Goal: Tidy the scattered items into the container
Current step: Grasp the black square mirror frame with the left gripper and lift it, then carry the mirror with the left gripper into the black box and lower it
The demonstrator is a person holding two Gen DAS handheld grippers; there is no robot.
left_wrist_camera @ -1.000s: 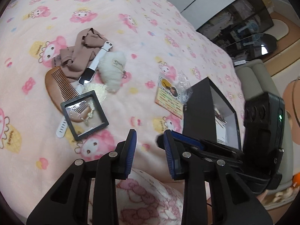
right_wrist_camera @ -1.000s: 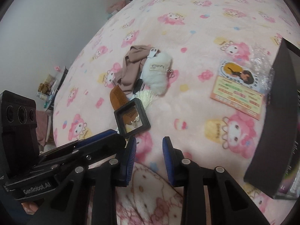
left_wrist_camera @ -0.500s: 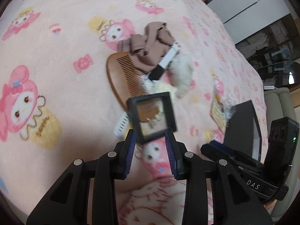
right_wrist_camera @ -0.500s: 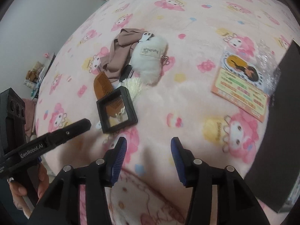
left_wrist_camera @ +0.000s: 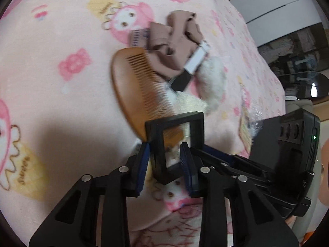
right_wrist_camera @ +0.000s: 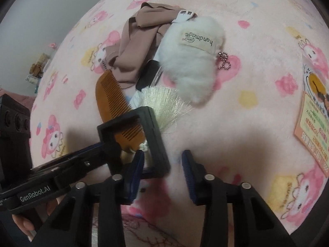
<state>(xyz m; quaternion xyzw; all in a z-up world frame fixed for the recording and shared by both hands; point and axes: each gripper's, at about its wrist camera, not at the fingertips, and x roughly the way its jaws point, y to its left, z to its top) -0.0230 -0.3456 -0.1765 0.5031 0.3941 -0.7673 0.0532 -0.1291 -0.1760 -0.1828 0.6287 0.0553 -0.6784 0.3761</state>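
Nearest, my left gripper (left_wrist_camera: 165, 162): jaws just closing, part-spread; the lower corner of the black display frame (left_wrist_camera: 174, 121) sits between the blue pads, and I cannot tell whether they press on it.
My right gripper (right_wrist_camera: 162, 162): jaws just closing; the frame's right edge is between them, with bare blanket showing beside the right-hand pad, so no pinch.
Display frame: lower centre of both views, lying over the end of the wooden comb (left_wrist_camera: 131, 86).
Comb: centre left, teeth toward the brown cloth (left_wrist_camera: 174, 39), which it touches.
Smartwatch (left_wrist_camera: 183, 80): dark face just beside the comb, white strap running over the cloth.
Cream tassel (right_wrist_camera: 162, 105): centre of the right wrist view, touching the frame's upper edge.
White fluffy pouch (right_wrist_camera: 191, 65): upper centre, labelled "handmade", bead chain (right_wrist_camera: 223, 60) at its right.
Printed card packet (right_wrist_camera: 312, 111): right edge, well apart from the pile.
Black container (left_wrist_camera: 265, 135): right of the left wrist view, partly hidden.
Pink cartoon blanket (left_wrist_camera: 51, 41): under everything.
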